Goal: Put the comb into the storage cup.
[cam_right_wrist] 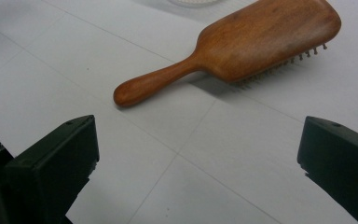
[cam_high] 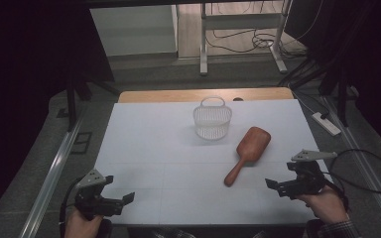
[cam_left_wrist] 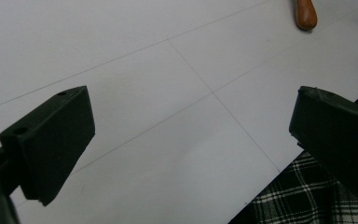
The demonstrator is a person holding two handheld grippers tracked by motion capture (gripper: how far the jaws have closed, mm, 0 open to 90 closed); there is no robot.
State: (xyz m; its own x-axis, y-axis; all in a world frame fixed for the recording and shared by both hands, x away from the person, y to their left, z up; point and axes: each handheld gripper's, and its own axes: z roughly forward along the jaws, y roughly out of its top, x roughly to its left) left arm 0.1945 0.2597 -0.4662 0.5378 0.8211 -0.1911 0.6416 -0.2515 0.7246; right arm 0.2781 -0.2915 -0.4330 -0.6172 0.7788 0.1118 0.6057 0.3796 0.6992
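Observation:
A wooden paddle hairbrush [cam_high: 247,152] lies bristles down on the white table [cam_high: 144,148], right of centre, its handle pointing toward the near edge. Behind it stands a white mesh basket [cam_high: 212,120] with a loop handle. My right gripper [cam_high: 281,177] is open near the front right, a short way right of the brush handle. In the right gripper view the hairbrush [cam_right_wrist: 261,37] lies ahead of the open right gripper [cam_right_wrist: 198,128], apart from it. My left gripper [cam_high: 120,190] is open at the front left corner. The left gripper [cam_left_wrist: 191,109] hangs over bare table, with the brush's handle end [cam_left_wrist: 305,11] far off.
A strip of wooden tabletop [cam_high: 178,95] shows behind the white sheet. Beyond it are a metal desk frame [cam_high: 203,44] and floor cables [cam_high: 258,39]; a power strip [cam_high: 326,123] lies at the right. Plaid clothing [cam_left_wrist: 307,200] shows past the table's near edge.

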